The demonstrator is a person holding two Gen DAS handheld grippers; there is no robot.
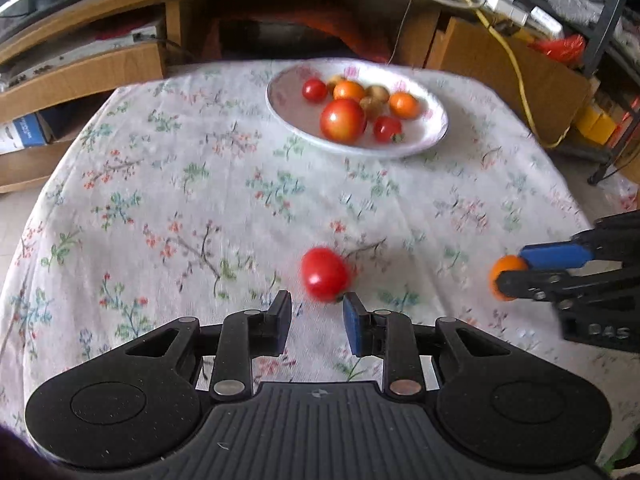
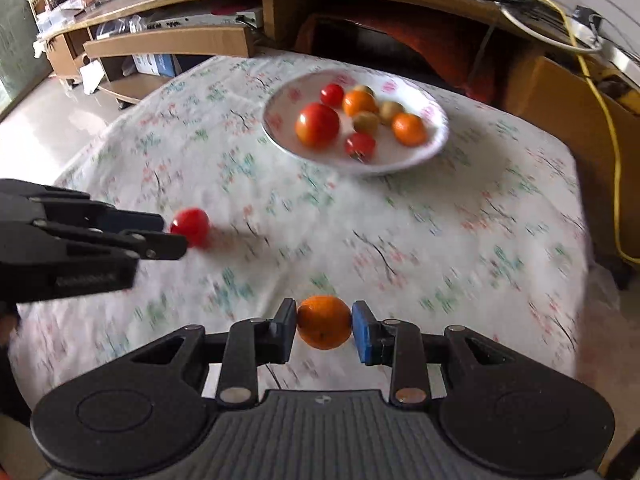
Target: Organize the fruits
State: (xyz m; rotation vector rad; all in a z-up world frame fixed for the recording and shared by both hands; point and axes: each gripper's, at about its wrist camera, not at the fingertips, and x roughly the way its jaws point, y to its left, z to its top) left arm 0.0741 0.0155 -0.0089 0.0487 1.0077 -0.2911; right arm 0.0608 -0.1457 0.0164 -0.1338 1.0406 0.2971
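Two grippers are over a table with a flowery cloth (image 1: 168, 208). The right gripper (image 2: 324, 322) holds a small orange (image 2: 324, 322) tight between its two pads, one black and one blue. The orange is up off the cloth, near the front of the table.

The left gripper (image 1: 316, 316) has its fingers apart with nothing between them. A red tomato (image 1: 325, 274) sits on the cloth just past its tips, a bit toward the blue pad (image 1: 354, 322). It looks blurry.

Farther back sits a white plate (image 1: 280, 100) with pink flowers on its rim. On it lie one big tomato (image 1: 343, 121), two little tomatoes, two oranges and some small brownish fruits.
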